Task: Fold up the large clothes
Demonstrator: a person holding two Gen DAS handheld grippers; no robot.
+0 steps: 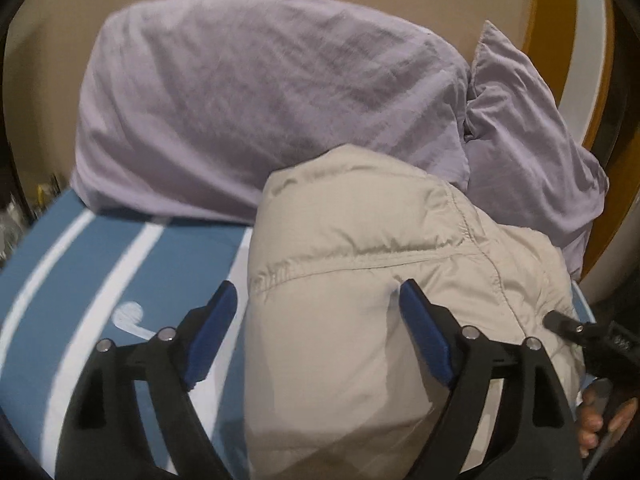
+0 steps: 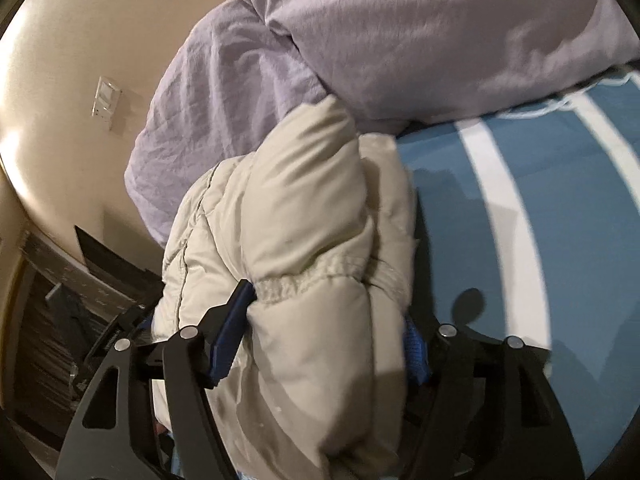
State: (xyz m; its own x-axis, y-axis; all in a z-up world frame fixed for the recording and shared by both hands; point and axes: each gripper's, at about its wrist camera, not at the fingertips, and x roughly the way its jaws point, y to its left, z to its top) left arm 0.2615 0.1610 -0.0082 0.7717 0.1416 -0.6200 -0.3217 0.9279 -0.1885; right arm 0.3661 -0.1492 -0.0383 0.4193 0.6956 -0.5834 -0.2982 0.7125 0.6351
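Folding the puffy beige quilted jacket (image 1: 360, 280) is best done by keeping both grips level, so that the bulky padding is laid down in one even layer rather than bunched. In the left wrist view the left gripper (image 1: 318, 296) is seen with its blue pads spread wide; the right pad is pressed against the jacket, while the left pad appears to stand just clear of the fabric edge, so a firm hold cannot be confirmed. In the right wrist view the right gripper (image 2: 328, 316) is seen with its jaws fairly wide and a thick roll of the jacket filling the space between them; the left pad is dug into the gathered seam and the right pad is mostly hidden behind the fabric, so a grip is judged likely. The jacket is heaped on the near part of a blue bedsheet with broad white stripes (image 1: 80, 264), its far end touching a large lilac crumpled pillow (image 1: 256, 100); a second lilac pillow (image 1: 528, 128) lies to the right. A beige wall (image 2: 80, 60) with a white switch plate (image 2: 106, 98) is visible beyond, and dark shelving (image 2: 60, 280) stands beside the bed.
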